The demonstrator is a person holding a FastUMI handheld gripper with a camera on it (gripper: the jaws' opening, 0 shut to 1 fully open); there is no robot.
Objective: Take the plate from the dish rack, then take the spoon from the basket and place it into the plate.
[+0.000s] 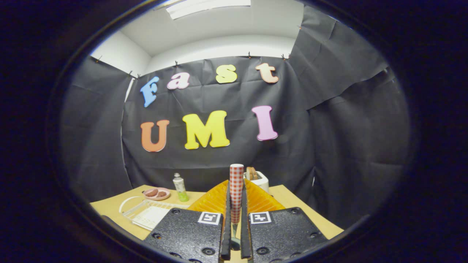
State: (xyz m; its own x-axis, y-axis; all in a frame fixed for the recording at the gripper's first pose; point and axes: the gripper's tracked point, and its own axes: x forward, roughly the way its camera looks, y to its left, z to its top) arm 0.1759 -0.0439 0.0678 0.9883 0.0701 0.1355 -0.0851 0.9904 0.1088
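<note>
Gripper (236,210) fingers closed on upright spoon handle (236,191) between them | toaster (257,179) just beyond, right | tube (180,187) and small plate (157,194) left – on table (292,204) | clear rack (148,213) before small plate

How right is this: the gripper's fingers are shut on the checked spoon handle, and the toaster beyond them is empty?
The gripper is shut on the checked spoon handle, but the toaster beyond is not empty: the gripper view shows brown slices standing in it.

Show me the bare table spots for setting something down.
Gripper is shut on the checked spoon handle. Bare table lies right of the toaster. Crowded left: clear rack, pink dish, tube.
</note>
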